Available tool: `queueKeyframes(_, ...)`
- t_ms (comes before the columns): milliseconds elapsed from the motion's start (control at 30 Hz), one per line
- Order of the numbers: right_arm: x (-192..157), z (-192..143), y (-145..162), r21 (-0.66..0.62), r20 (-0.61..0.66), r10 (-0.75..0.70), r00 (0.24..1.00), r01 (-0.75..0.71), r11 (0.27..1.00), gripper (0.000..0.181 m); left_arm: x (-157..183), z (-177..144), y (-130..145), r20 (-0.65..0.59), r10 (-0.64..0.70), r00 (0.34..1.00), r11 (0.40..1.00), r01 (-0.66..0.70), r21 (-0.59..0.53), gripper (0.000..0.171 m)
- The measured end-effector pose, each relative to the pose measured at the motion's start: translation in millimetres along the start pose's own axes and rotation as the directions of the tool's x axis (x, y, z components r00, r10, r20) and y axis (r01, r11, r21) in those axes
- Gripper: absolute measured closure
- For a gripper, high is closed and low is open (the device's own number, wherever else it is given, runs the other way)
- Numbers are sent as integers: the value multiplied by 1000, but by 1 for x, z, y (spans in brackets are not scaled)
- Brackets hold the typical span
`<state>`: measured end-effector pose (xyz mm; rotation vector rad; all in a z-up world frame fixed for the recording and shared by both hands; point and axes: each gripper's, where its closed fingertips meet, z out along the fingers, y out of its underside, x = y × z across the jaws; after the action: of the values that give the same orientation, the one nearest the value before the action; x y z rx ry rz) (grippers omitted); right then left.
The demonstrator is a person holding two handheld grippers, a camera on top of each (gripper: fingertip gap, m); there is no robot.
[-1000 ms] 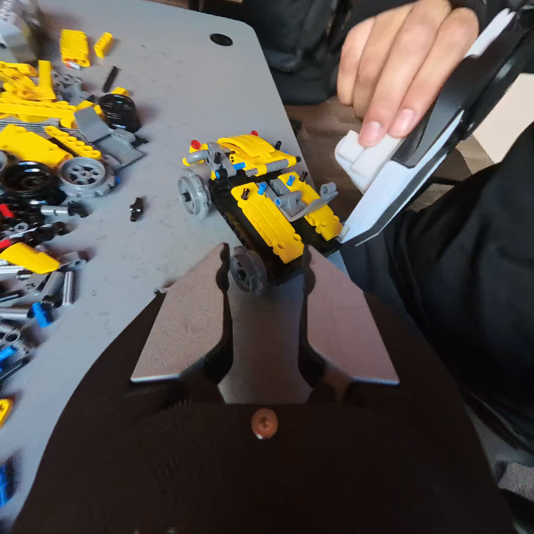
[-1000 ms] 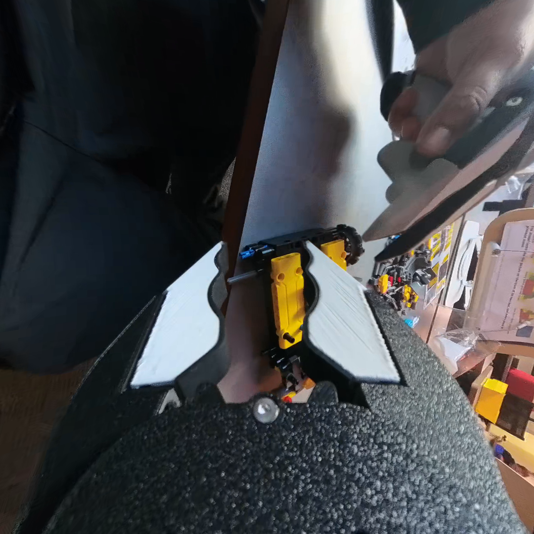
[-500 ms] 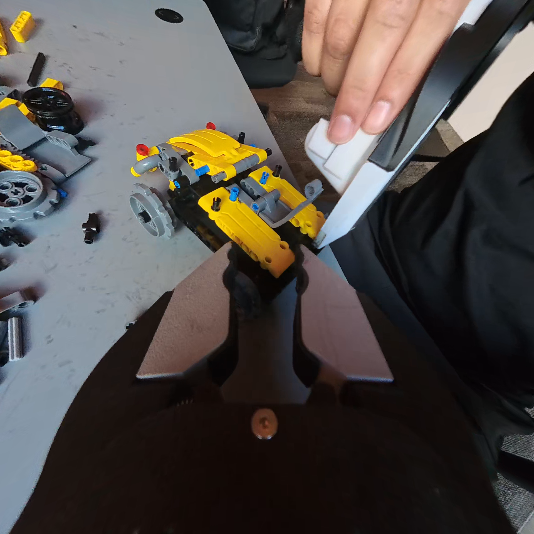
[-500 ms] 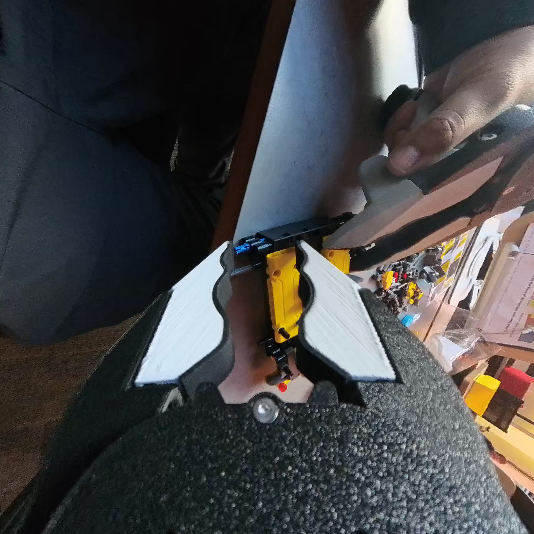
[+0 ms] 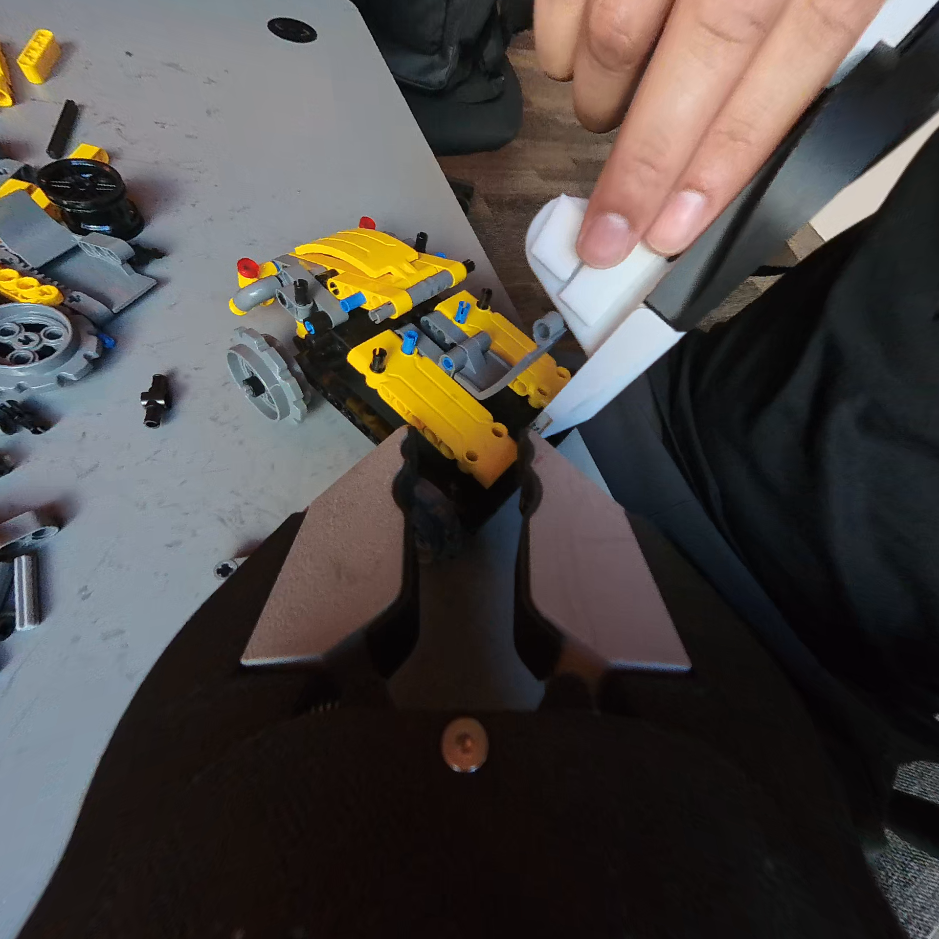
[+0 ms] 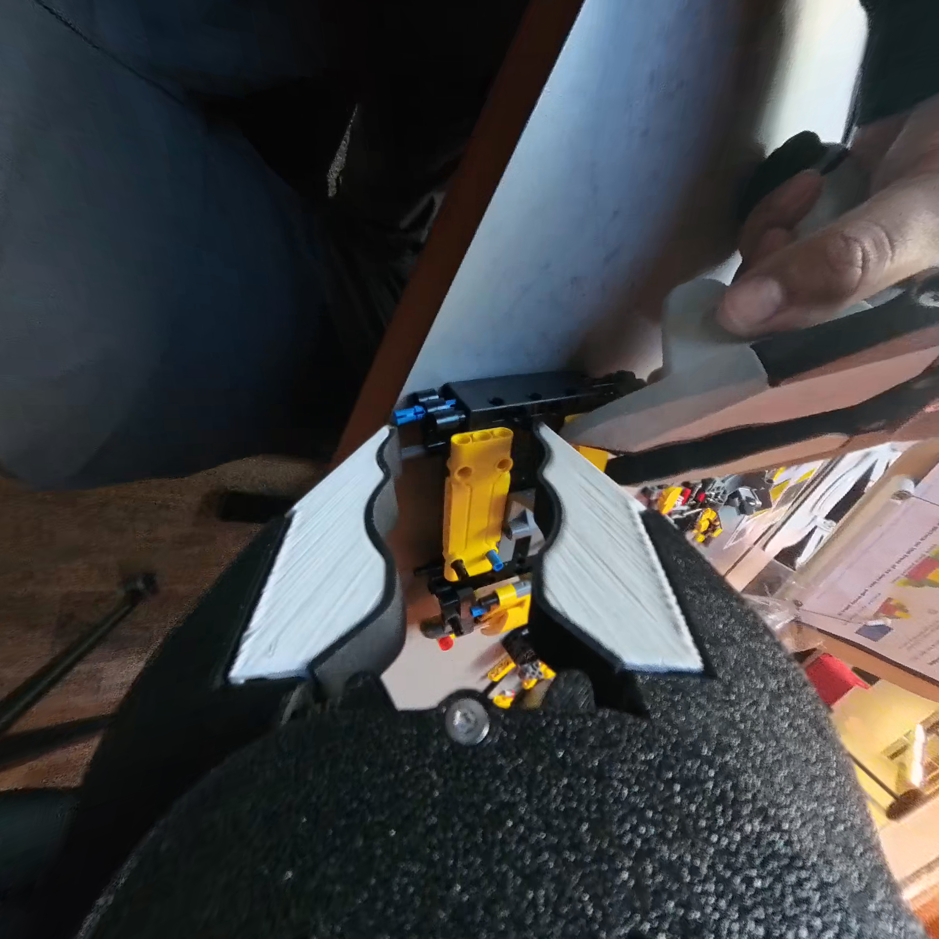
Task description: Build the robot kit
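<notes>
Yellow-and-black brick vehicle (image 5: pixel 406 355) sits at the near edge of the grey table (image 5: pixel 213 152) — curved yellow hood, red studs, blue pins, a grey toothed wheel (image 5: pixel 267 378) on its side. The left gripper (image 5: pixel 462 457) brackets its rear yellow corner, whether it pinches there I cannot tell. The right gripper (image 6: pixel 465 442) straddles a yellow panel (image 6: pixel 475 508) with its jaws parted — only the right finger (image 6: pixel 599 554) touches the model; loose parts (image 5: pixel 45 305) lie well to the left.
</notes>
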<state>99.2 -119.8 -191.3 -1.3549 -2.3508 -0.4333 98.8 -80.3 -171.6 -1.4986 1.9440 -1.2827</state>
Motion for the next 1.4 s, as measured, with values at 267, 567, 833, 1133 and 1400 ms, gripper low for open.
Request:
queueKeyframes(267,-4,-1,-1,3,33,46,998,-47,999,126,0,-1,1,9,3,1000,1000,-3,2,135)
queueKeyframes(567,0,-1,-7,35,42,91,995,-92,995,130,0,-1,1,20,6,1000,1000,-6,3,135)
queueKeyframes(833,2,0,-12,56,38,111,993,-113,992,131,2,-1,1,25,-6,1000,1000,6,4,138)
queueKeyframes(1133,8,1,-17,63,17,209,978,-210,976,136,0,-3,0,51,-30,998,999,29,23,140)
queueKeyframes(1400,14,3,-26,87,-1,274,962,-273,958,141,-4,-4,-1,97,-24,995,999,20,34,144)
